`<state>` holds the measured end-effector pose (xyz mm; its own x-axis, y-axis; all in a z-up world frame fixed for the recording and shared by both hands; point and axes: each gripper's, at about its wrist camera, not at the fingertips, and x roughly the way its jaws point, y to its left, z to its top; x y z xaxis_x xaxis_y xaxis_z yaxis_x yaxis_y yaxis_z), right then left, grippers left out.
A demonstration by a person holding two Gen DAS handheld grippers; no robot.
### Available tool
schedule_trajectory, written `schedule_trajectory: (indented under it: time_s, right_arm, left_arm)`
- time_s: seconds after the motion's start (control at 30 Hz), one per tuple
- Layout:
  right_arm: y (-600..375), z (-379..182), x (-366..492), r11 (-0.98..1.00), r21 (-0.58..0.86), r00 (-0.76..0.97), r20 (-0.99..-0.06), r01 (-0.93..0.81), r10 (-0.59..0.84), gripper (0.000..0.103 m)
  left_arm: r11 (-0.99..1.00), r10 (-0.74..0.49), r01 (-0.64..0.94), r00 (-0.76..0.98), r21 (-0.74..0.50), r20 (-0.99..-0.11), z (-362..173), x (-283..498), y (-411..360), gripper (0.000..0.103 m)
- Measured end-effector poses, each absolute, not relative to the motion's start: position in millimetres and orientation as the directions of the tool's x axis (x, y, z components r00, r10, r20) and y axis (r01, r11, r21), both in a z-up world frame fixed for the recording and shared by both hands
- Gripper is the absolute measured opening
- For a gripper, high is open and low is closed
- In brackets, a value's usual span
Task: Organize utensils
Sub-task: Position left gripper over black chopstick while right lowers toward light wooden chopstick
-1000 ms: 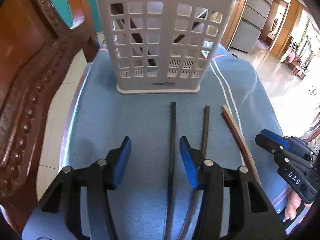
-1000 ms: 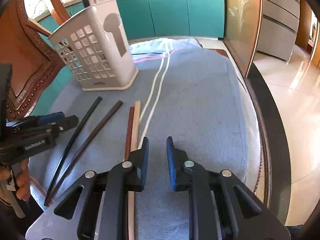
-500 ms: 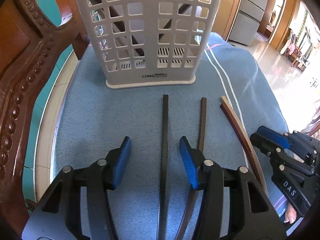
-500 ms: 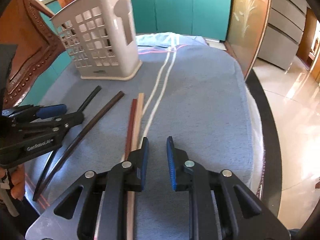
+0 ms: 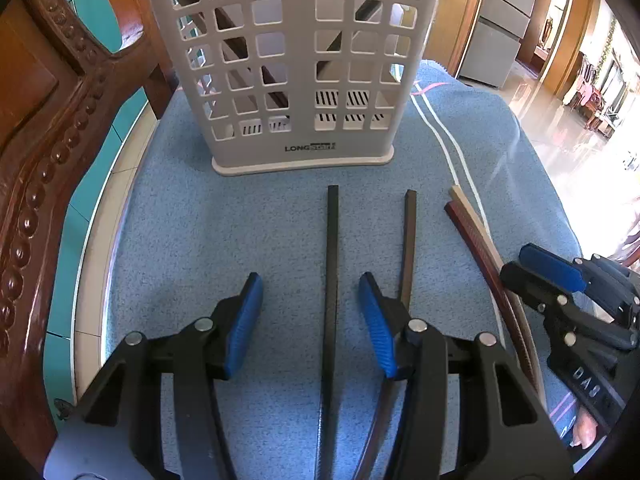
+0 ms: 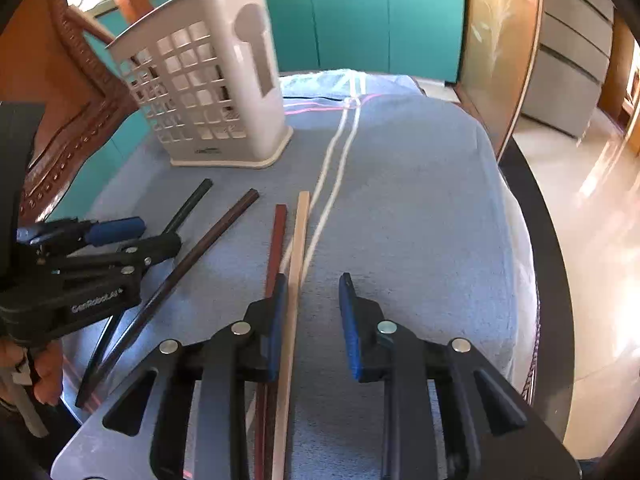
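Several chopsticks lie side by side on a blue towel (image 5: 200, 240): a black one (image 5: 332, 248), a dark brown one (image 5: 409, 240), a red-brown one (image 5: 476, 248) and a pale wooden one (image 6: 298, 248). A white perforated utensil basket (image 5: 296, 80) stands upright beyond their tips. My left gripper (image 5: 310, 312) is open, low over the towel, with the black chopstick between its fingers. My right gripper (image 6: 312, 316) is open, with the pale chopstick just inside its left finger and the red-brown one (image 6: 276, 248) beside it.
A carved wooden chair back (image 5: 44, 128) rises at the left of the towel. Teal cabinets (image 6: 360, 20) stand behind the table. The dark table rim (image 6: 548, 280) and a shiny floor (image 6: 600, 200) lie to the right. The towel has white stripes (image 6: 336, 168).
My left gripper has moved forward toward the basket, bringing the black chopstick between its fingers. My right gripper has opened wider and shifted so the pale chopstick lies inside its jaws.
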<state>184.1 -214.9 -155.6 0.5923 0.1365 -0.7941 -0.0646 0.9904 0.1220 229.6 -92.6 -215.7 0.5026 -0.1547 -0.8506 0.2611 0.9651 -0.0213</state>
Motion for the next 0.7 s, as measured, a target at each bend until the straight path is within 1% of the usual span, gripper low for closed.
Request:
schedule_trajectory:
  time_s: [0.1,0.23,0.33,0.7]
  right_arm:
    - [-210.4,-154.4,182.0,0.996,0.064,0.606,-0.790,-0.069,0.093,0.028]
    - [-207.0,-156.7,181.7,0.996,0.048,0.598,-0.797,-0.078,0.085,0.028]
    - [-203.4,-158.1,181.8,0.997,0.008,0.605,-0.795,-0.075,0.051,0.029]
    - [-202.1,-159.5,182.2,0.998,0.005,0.613,-0.789,-0.067,0.045,0.032]
  left_arm:
    - [0.966,-0.149,0.257,0.505,-0.016,-0.850,-216.0,230.7,-93.0,0.054]
    - [0.966,-0.144,0.258,0.512,-0.009,-0.847,-217.5,233.8,-95.4,0.055]
    - [0.967,-0.141,0.253,0.514,-0.008,-0.846,-216.5,235.7,-96.3,0.055]
    - [0.969,-0.132,0.249,0.518,0.001,-0.845,-216.0,236.8,-96.8,0.057]
